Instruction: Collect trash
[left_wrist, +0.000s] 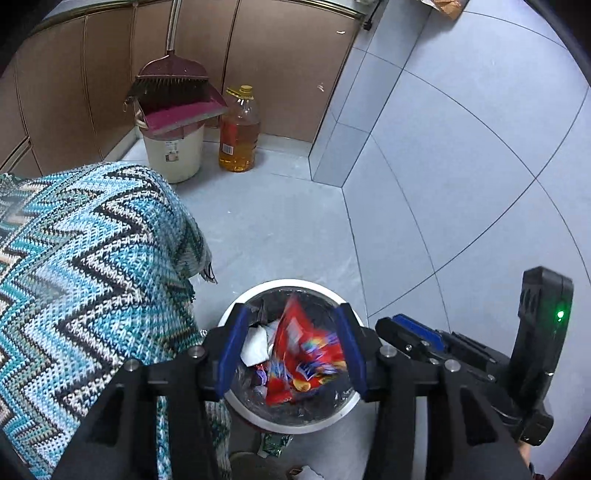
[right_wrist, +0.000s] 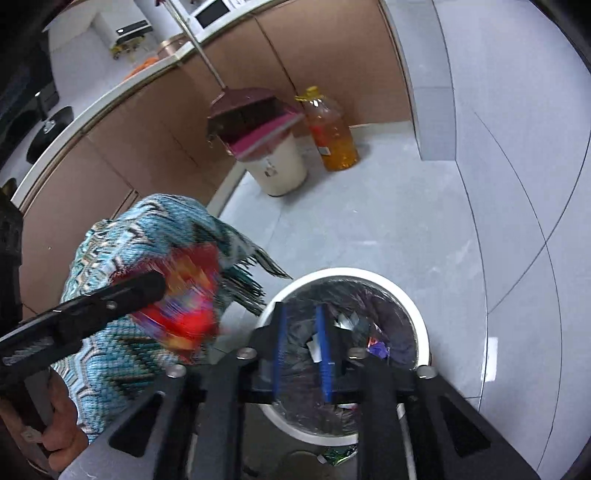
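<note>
**Red wrapper over the bin mouth**

You have the white trash bin (left_wrist: 291, 421) on the grey floor (left_wrist: 461, 184), directly below both tools. Your left gripper (left_wrist: 291, 354) stands released, jaws wide; the red snack wrapper (left_wrist: 303, 354) sits between them, not pressed, upright and tilted, over the bin opening. Your right gripper (right_wrist: 301, 350) is partly open and holds nothing. One small green wrapper (left_wrist: 275, 443) lies on the floor just beside the bin, on your near side, about equally near to both hands.
</note>
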